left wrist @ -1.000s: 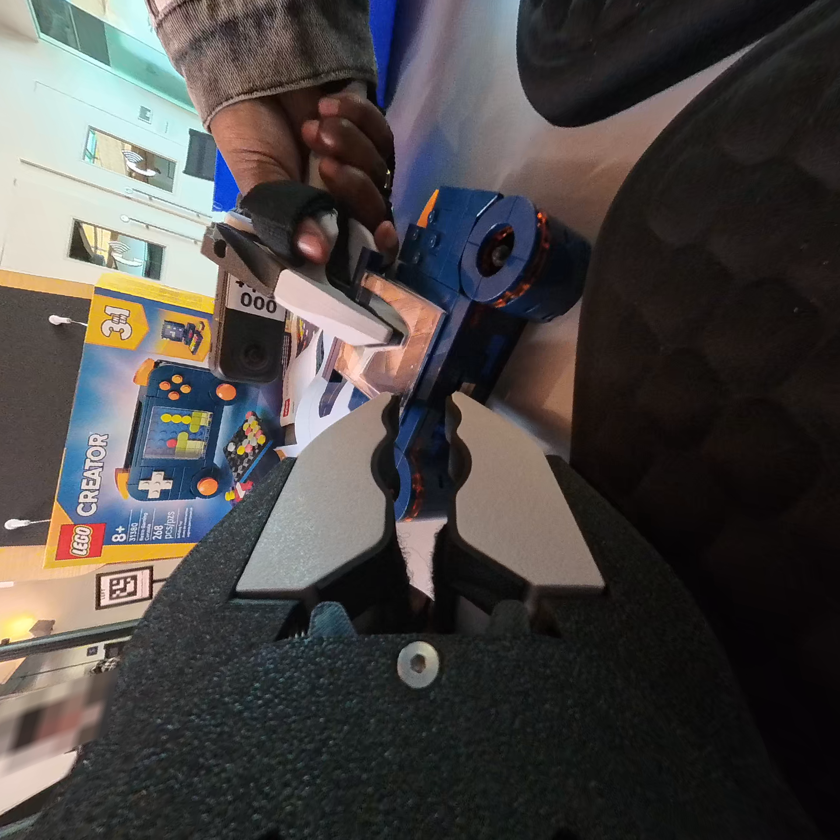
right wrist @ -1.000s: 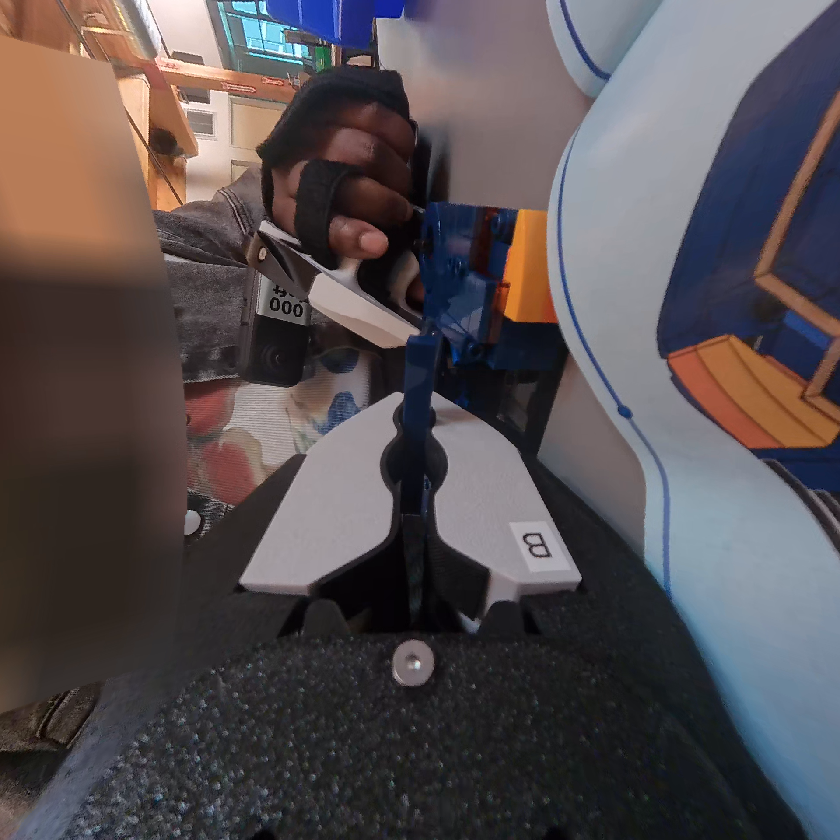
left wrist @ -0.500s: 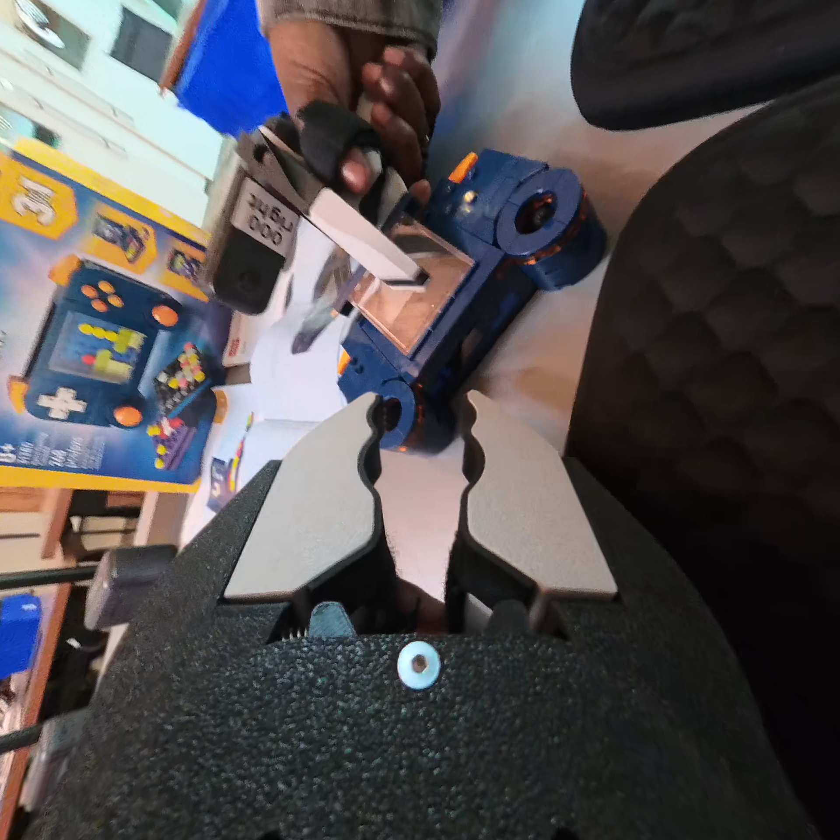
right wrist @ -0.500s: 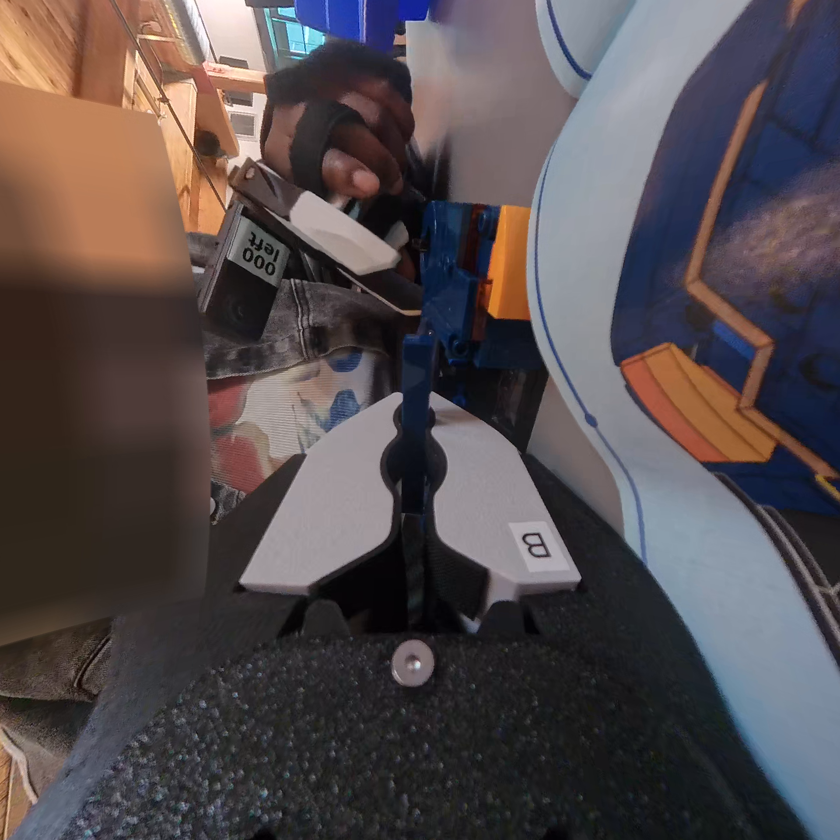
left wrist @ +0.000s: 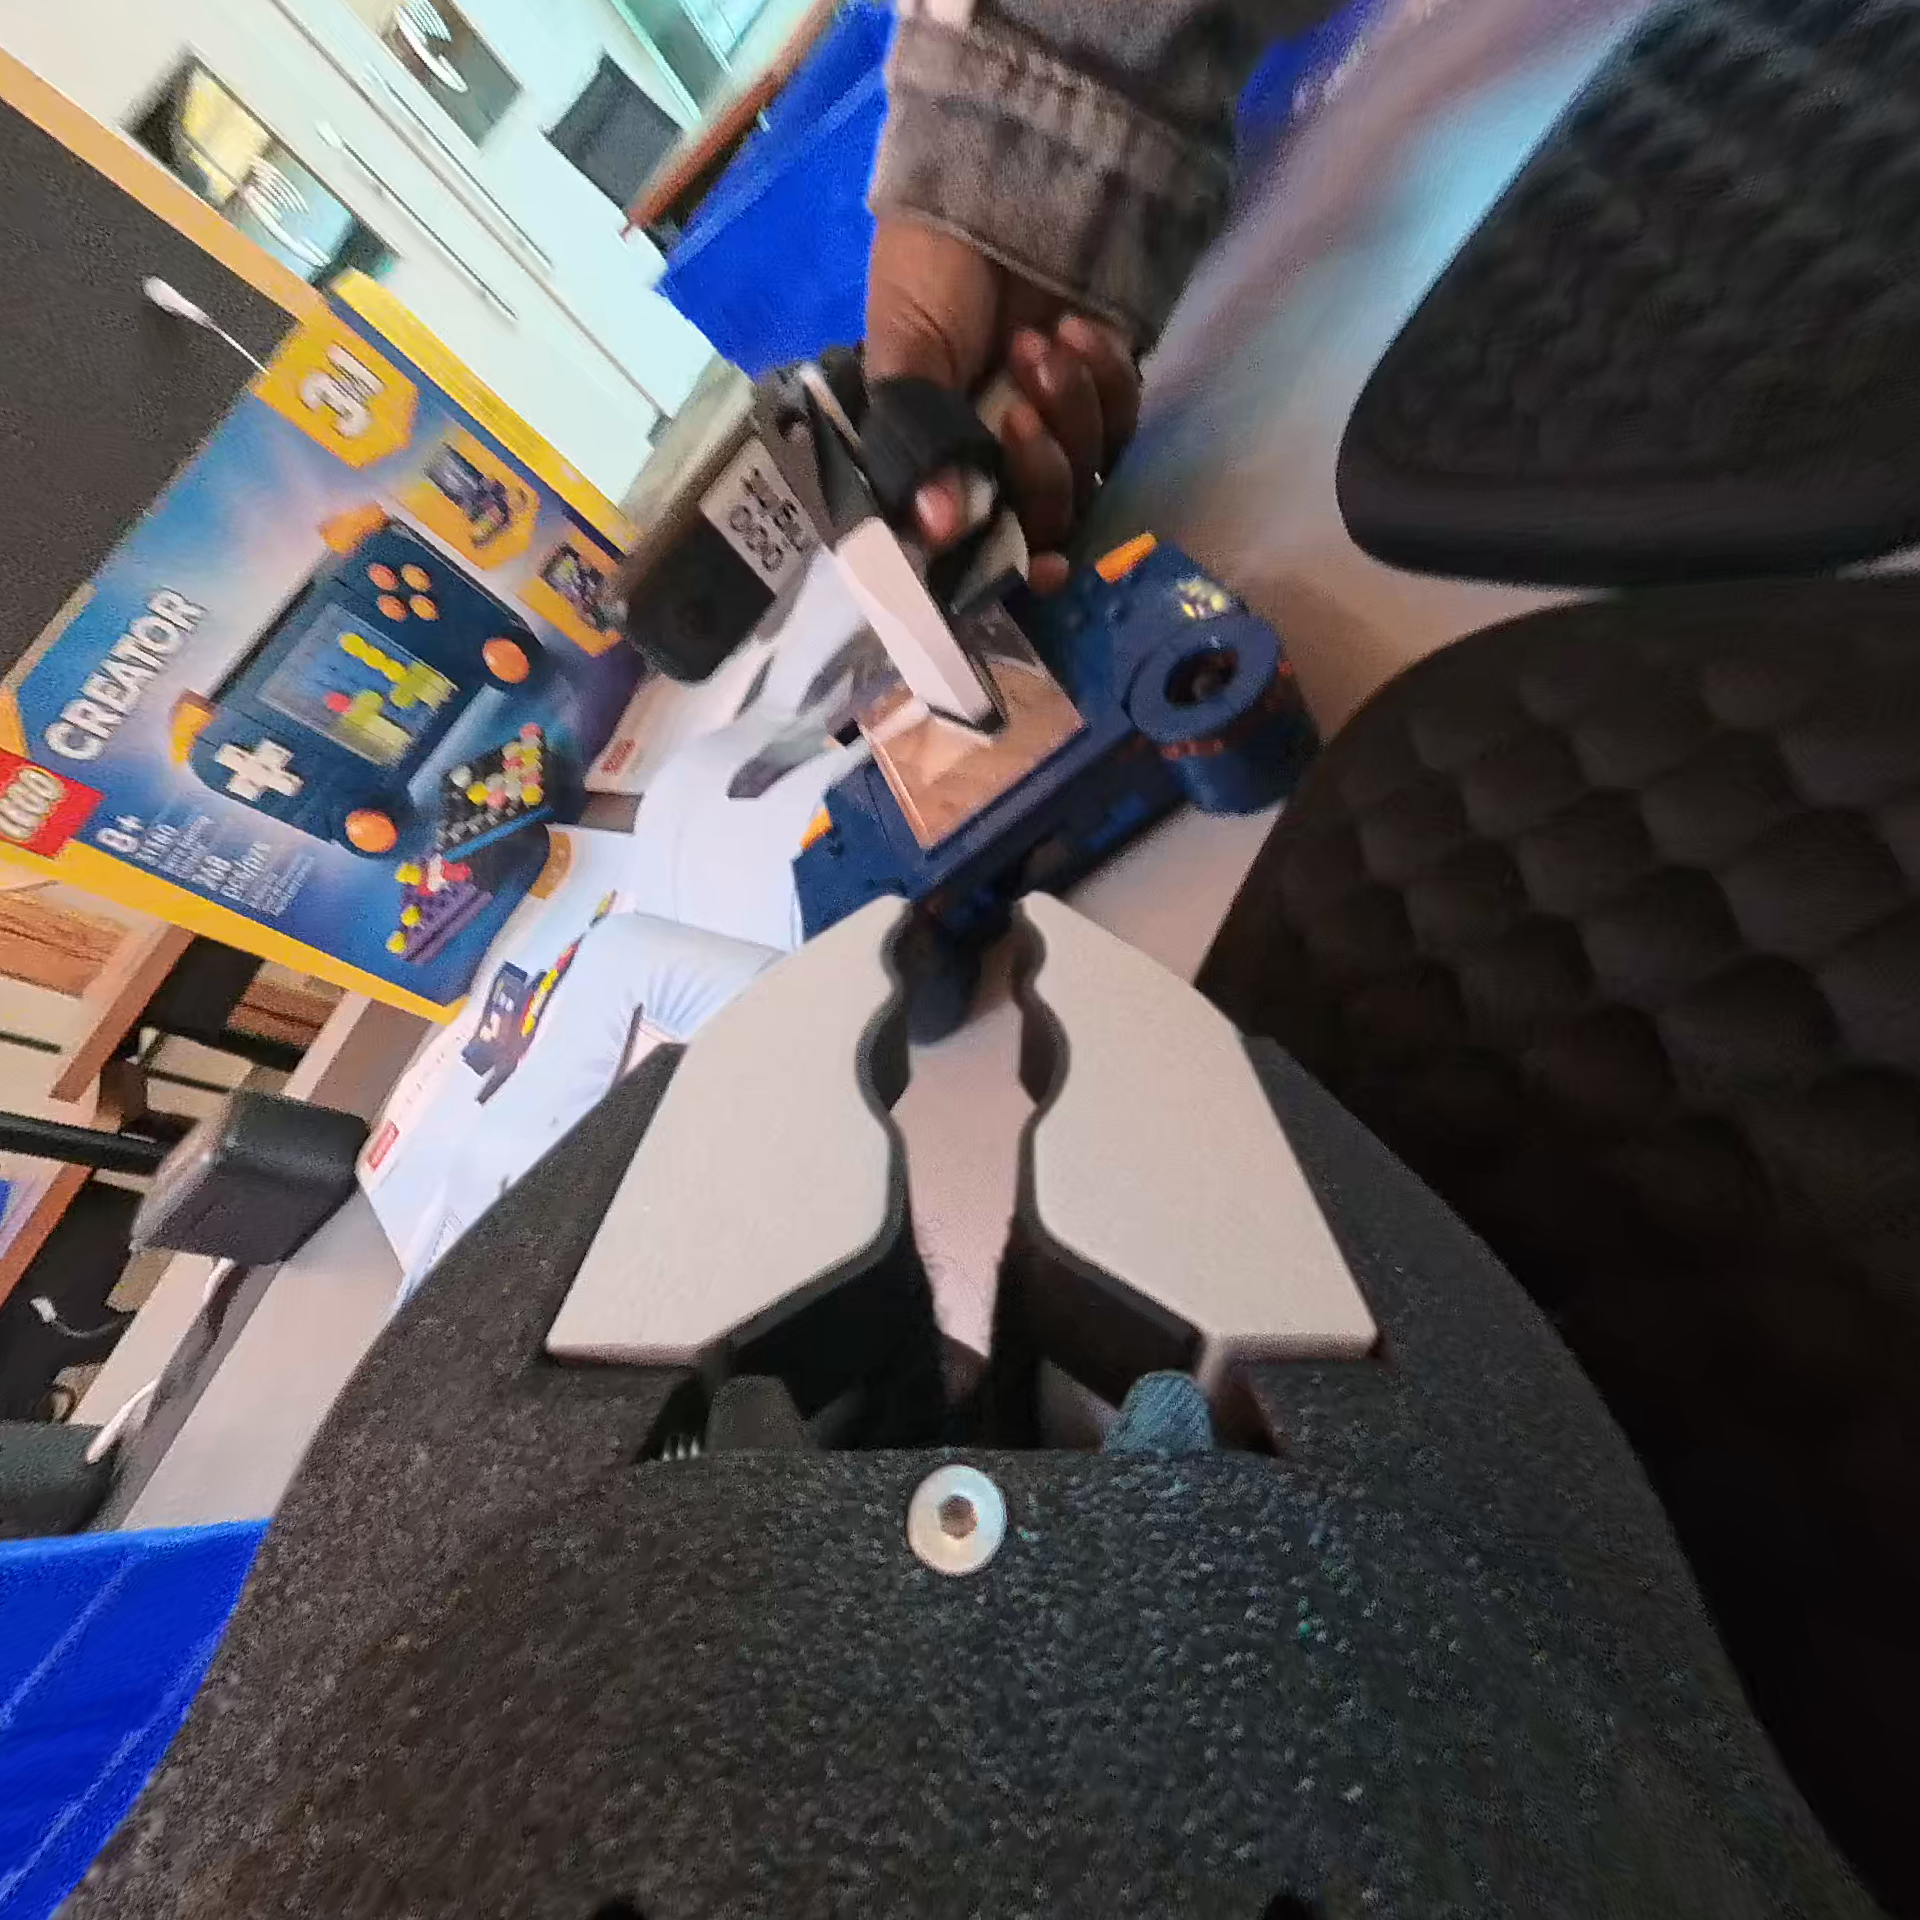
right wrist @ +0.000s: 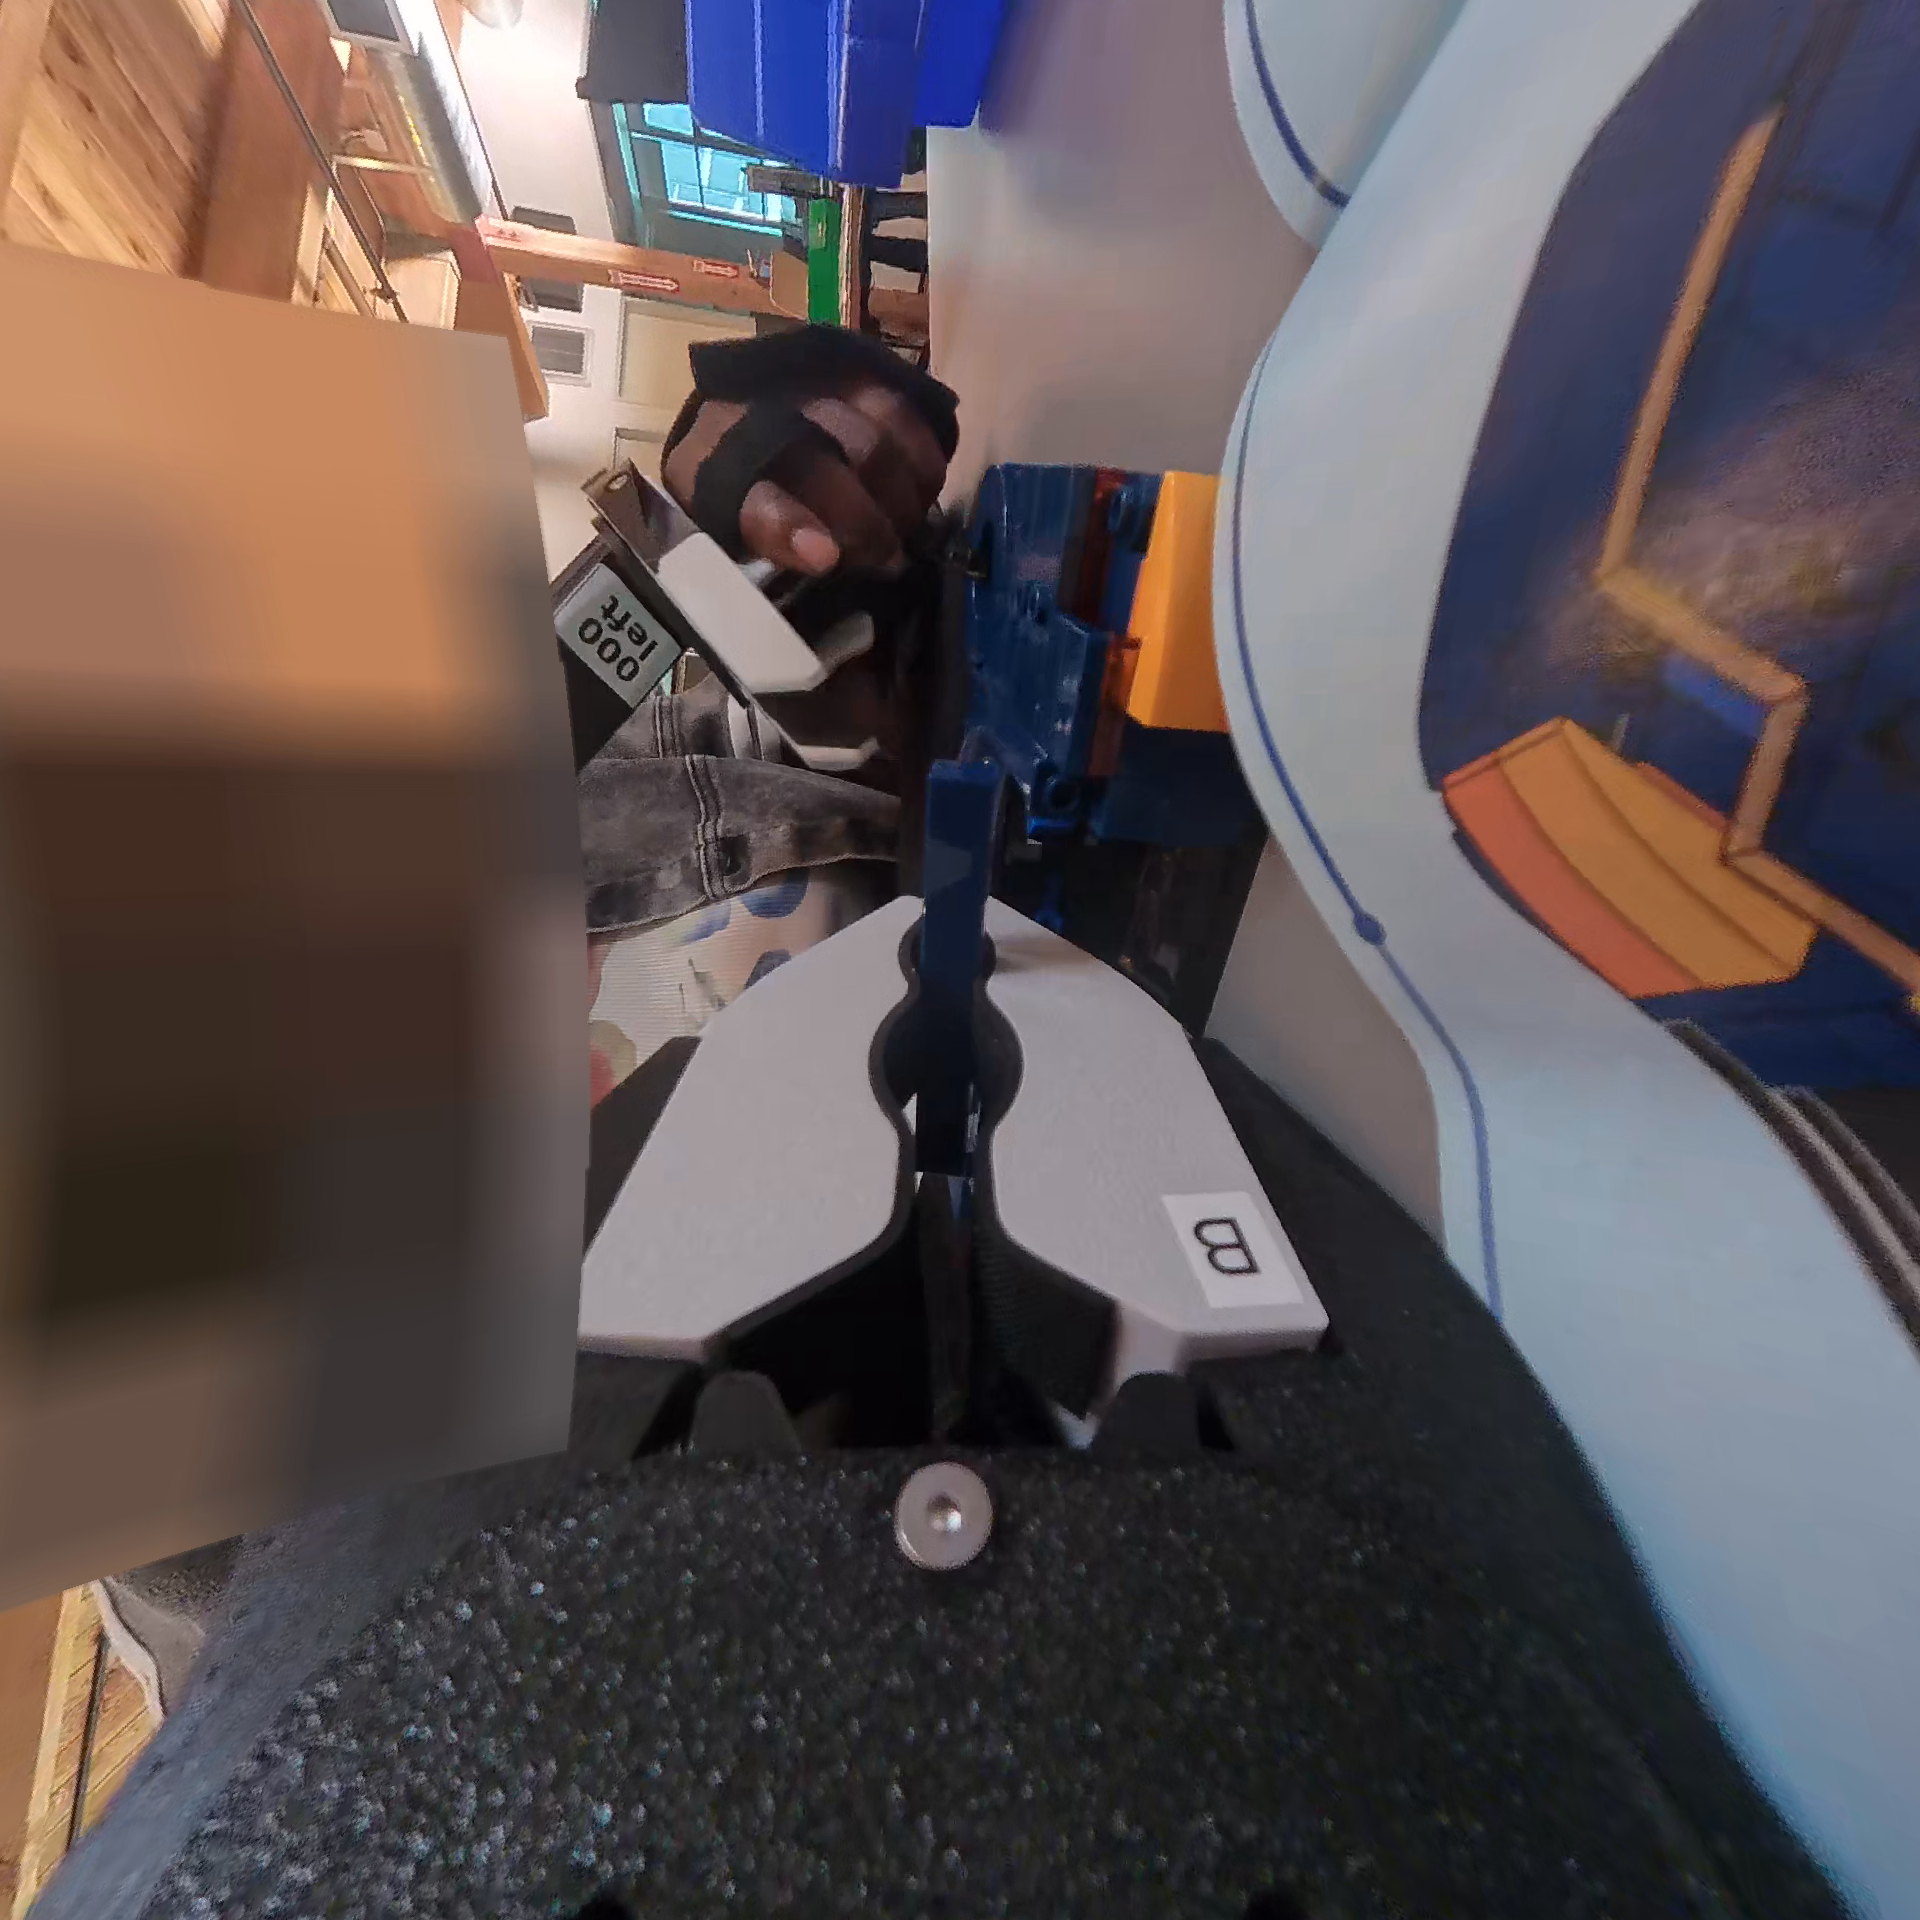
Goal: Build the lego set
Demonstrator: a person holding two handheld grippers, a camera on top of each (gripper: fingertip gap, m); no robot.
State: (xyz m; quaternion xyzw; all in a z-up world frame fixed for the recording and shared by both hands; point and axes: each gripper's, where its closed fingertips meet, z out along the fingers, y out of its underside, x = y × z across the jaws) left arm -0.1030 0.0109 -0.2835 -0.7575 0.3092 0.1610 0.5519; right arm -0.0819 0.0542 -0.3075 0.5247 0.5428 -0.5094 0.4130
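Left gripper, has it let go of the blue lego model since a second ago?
Yes. The left gripper was clamped on the blue lego model; now it is open and drawn back from it, with only the model's near end between the fingertips.

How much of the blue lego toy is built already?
Most of it looks built: the blue model has its body, a clear screen and round ends joined. In hand now: the right gripper is shut on a thin blue piece at the model's edge, while the left gripper is open beside it. What remains to be added can't be told.
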